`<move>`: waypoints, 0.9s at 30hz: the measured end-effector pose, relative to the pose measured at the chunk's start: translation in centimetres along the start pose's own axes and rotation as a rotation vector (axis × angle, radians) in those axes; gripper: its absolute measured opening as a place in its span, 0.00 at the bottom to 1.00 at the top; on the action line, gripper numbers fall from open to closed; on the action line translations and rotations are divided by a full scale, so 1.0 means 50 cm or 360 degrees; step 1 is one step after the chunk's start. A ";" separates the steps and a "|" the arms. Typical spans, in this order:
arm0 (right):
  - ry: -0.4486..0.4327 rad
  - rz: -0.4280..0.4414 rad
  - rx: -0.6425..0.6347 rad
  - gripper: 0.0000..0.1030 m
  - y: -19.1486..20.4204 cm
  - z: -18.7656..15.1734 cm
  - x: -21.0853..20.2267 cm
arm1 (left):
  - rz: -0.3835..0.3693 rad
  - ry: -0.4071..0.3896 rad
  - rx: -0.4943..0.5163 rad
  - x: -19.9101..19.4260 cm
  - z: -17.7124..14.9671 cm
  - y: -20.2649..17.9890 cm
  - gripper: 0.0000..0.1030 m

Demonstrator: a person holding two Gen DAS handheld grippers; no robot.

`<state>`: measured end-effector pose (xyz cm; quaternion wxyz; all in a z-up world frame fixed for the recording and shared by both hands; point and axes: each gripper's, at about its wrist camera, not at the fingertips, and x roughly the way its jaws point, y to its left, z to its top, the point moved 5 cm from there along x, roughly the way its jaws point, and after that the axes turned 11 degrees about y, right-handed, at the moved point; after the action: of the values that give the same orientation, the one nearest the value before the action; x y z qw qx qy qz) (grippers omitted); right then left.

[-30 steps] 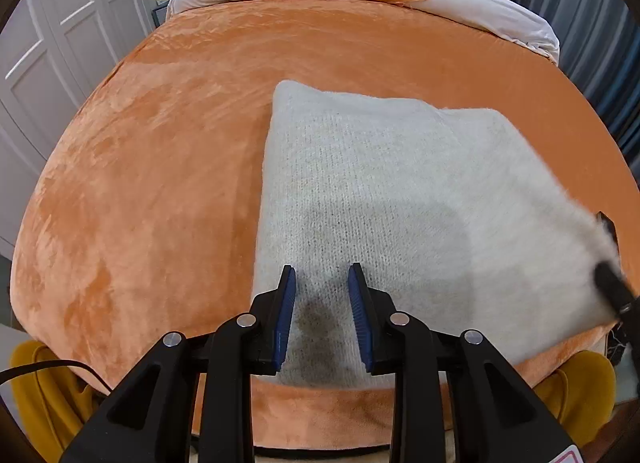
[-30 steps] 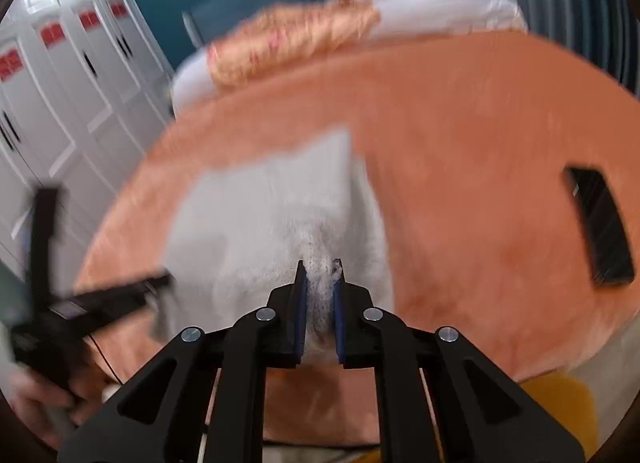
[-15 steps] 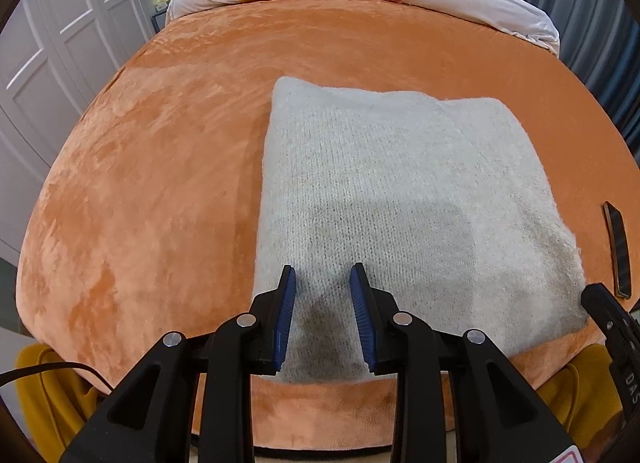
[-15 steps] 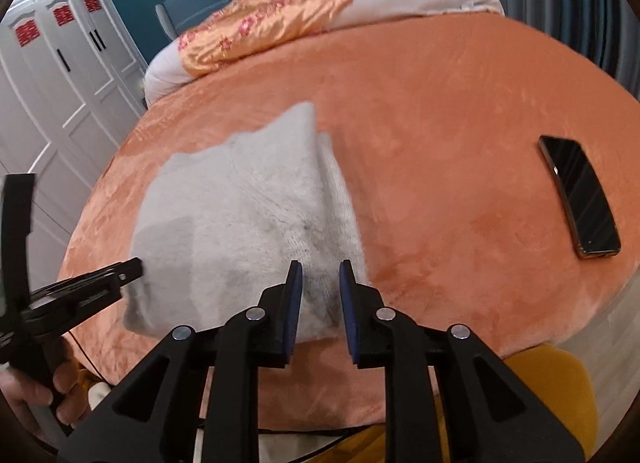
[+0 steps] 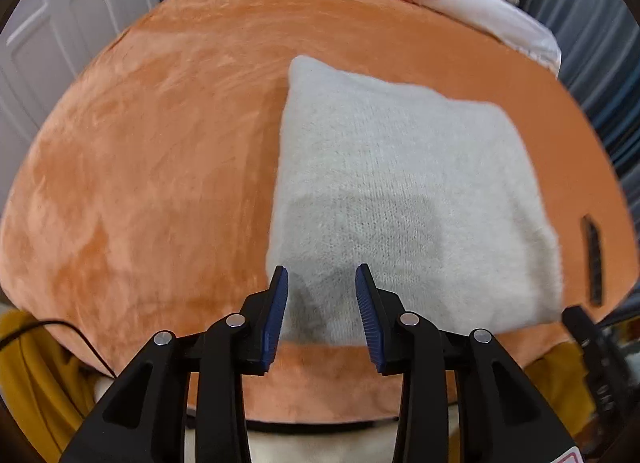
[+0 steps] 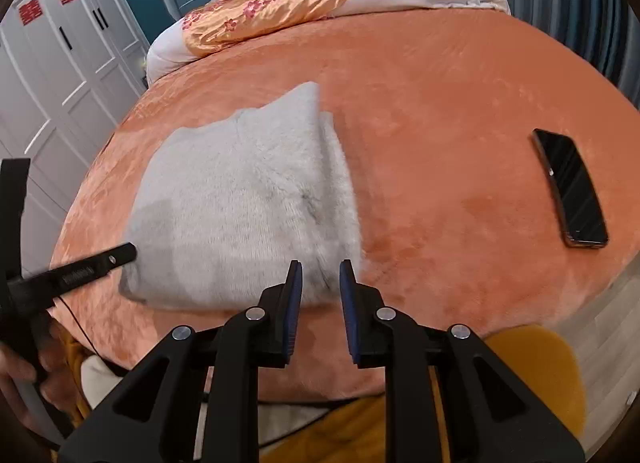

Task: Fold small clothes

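A fluffy pale grey knit sweater [image 5: 400, 203] lies folded into a rectangle on the orange bed cover [image 5: 160, 183]. My left gripper [image 5: 322, 275] hovers over the sweater's near left corner. Its jaws are opening, with nothing pinched between the blue pads. In the right wrist view the sweater [image 6: 248, 203] shows a folded layer along its right side. My right gripper [image 6: 320, 268] hangs just above the near right corner. Its jaws are opening too, with nothing between them. The left gripper's finger [image 6: 112, 258] reaches in beside the sweater's left edge.
A black phone [image 6: 572, 187] lies on the cover to the right of the sweater. An orange floral satin quilt [image 6: 272, 11] and white bedding sit at the head of the bed. White wardrobe doors [image 6: 60, 83] stand to the left. A hand [image 6: 16, 375] holds the left gripper.
My right gripper has let go of the sweater edge it pinched and drawn back a little. My left jaws have spread wider and pulled back toward the near edge of the bed.
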<state>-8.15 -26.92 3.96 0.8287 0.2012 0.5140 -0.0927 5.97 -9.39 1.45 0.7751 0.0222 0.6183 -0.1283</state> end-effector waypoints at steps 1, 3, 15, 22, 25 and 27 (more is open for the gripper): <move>-0.0014 0.0020 0.0012 0.33 -0.007 0.003 -0.004 | -0.0009 -0.0021 -0.0014 -0.012 0.003 0.006 0.43; -0.0020 0.0044 0.0033 0.45 -0.011 0.010 -0.004 | -0.0012 -0.0073 -0.0035 -0.032 0.011 0.013 0.51; 0.0187 0.0205 0.0114 0.17 0.031 0.082 0.106 | 0.0017 -0.0124 -0.0102 -0.056 0.041 0.036 0.54; -0.0285 0.0939 -0.0086 0.11 0.177 0.144 -0.151 | -0.0005 -0.0236 -0.0210 -0.122 0.039 0.111 0.54; -0.0025 0.0511 0.0037 0.11 0.103 0.107 0.005 | -0.0002 -0.0250 -0.0206 -0.128 0.040 0.113 0.54; 0.0218 0.0187 0.0088 0.11 0.051 0.064 0.123 | -0.0037 -0.0212 -0.0184 -0.112 0.042 0.094 0.54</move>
<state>-1.85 -25.66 0.34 0.7897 0.2597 0.5541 -0.0442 7.89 -4.27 6.76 0.8129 -0.0383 0.5720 -0.1025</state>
